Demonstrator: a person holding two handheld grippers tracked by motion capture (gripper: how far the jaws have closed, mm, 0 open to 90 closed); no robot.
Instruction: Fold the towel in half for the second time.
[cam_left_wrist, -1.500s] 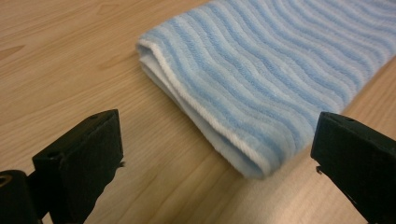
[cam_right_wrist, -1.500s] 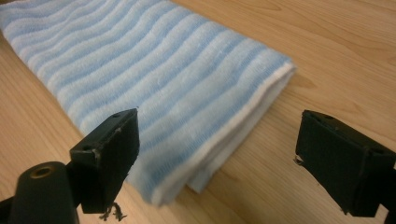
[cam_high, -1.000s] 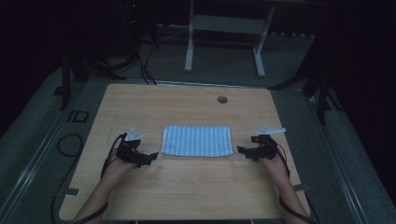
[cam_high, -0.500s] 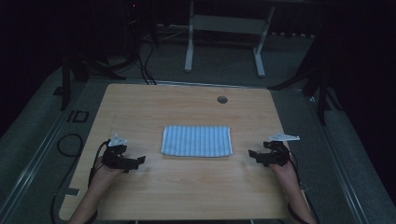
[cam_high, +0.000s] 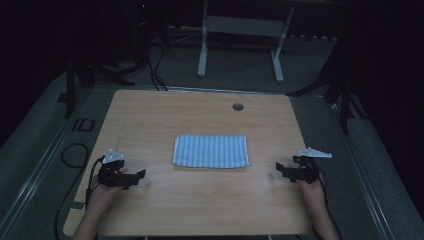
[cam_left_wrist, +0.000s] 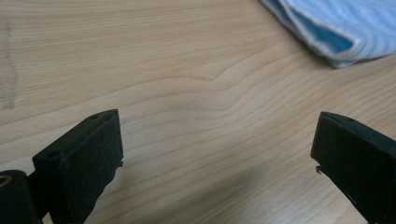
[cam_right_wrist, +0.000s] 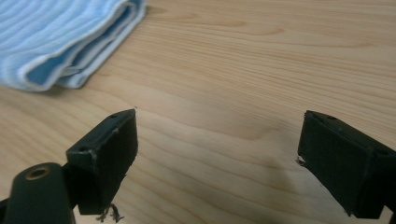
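Floor marking: letters "ID" (cam_high: 83, 124) readable on grey floor left of light wooden table (cam_high: 200, 210).
Left gripper (cam_high: 134, 176): near table's left edge, jaws spread wide, holding nothing, well apart from cloth.
Cloth: folded blue-and-white striped towel (cam_high: 211, 150) flat at table centre, between both grippers; no label legible.
Right gripper (cam_high: 283, 169): near right edge, jaws wide apart, empty.

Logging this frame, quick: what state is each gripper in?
Left gripper: open, holding nothing.
Right gripper: open, holding nothing; folded cloth lies apart.
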